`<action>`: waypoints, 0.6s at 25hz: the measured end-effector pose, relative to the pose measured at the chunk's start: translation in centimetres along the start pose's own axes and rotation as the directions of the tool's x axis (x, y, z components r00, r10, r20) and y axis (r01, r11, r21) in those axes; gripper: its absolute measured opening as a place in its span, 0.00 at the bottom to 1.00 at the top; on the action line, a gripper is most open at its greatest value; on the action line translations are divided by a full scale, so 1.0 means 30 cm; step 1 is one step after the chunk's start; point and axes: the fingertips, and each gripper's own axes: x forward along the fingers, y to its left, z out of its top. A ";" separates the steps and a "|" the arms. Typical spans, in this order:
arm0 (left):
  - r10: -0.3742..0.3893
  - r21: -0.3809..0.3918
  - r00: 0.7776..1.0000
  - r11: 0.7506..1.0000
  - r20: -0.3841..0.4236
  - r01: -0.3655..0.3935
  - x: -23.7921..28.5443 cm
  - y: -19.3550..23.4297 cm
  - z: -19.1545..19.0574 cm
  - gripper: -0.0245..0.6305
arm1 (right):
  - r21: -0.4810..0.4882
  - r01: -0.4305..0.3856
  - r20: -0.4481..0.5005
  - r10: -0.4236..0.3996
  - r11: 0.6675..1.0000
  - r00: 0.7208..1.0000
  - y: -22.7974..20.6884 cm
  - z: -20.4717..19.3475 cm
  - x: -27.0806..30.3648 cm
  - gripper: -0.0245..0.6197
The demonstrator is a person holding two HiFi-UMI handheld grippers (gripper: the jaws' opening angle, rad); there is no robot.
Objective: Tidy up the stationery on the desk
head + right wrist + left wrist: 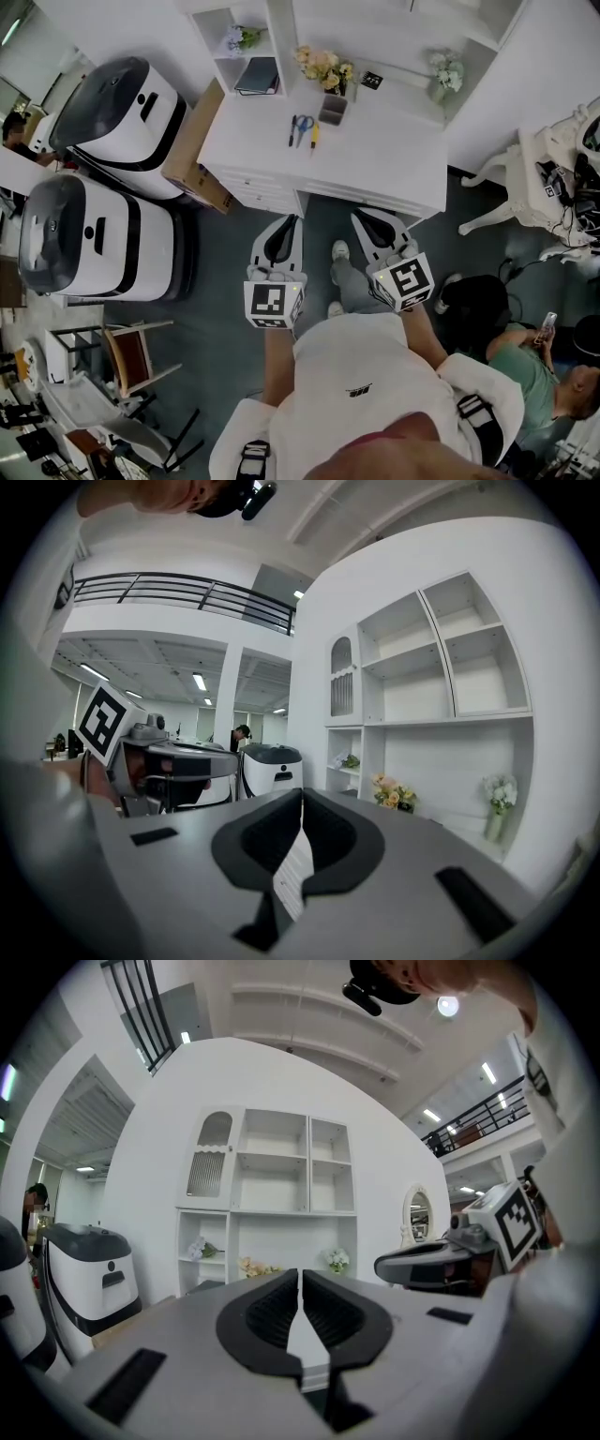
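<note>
Lying well beyond the closed left tongs (pixel 287 223) and right tongs (pixel 362 218) is the stationery (pixel 302 129).

Two white-and-black wheeled machines stand at the left, one (pixel 122 108) above the other (pixel 94 239). A cardboard box (pixel 192 155) lies just beside the upper one. A wooden chair (pixel 131 361) stands on the dark floor (pixel 225 375) below them. A yellow bouquet (pixel 322 66) and pale flowers (pixel 447 73) sit on the white shelving. At the lower right, a seated person in green (pixel 530 370) holds a phone (pixel 547 325).

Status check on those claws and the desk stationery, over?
Left claw shut, empty; right claw shut, empty. Scissors, pens loose on desk, untouched. Nothing blocking the reach.
</note>
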 end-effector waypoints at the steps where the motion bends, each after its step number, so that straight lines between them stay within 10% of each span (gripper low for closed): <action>1: 0.000 0.001 1.000 1.000 -0.001 0.000 0.022 0.015 0.001 0.04 | 0.001 0.001 -0.002 -0.001 1.000 1.000 -0.016 -0.001 0.022 0.03; 15: 0.013 -0.007 0.999 1.000 -0.033 -0.013 0.433 0.268 0.001 0.04 | 0.019 -0.027 -0.047 0.028 0.999 0.999 -0.295 -0.006 0.434 0.03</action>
